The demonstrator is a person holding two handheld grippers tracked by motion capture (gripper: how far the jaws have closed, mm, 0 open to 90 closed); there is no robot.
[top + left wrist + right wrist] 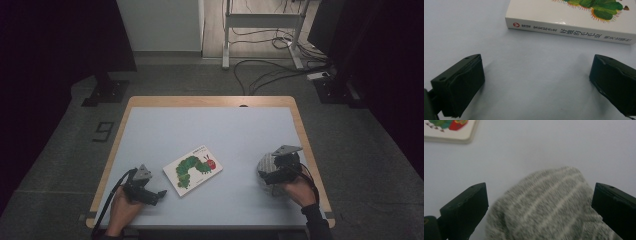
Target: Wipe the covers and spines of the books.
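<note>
A picture book (193,170) with a green caterpillar on its white cover lies flat near the table's front, left of centre. My left gripper (159,194) rests low on the table just left of the book. Its jaws stand wide apart with nothing between them (536,65), and the book's spine (571,31) lies a short way ahead. A grey knit cloth with pale stripes (264,166) sits bunched at the front right. My right gripper (270,175) is at the cloth, open, and the cloth (549,202) bulges up between the two spread jaws.
The pale blue table top (210,130) has a wooden rim (210,101). Beyond the table, on a grey floor, are a white desk frame (260,30), loose cables (270,70) and black stand feet (107,92). The book's corner (449,131) shows at the upper left of the right gripper view.
</note>
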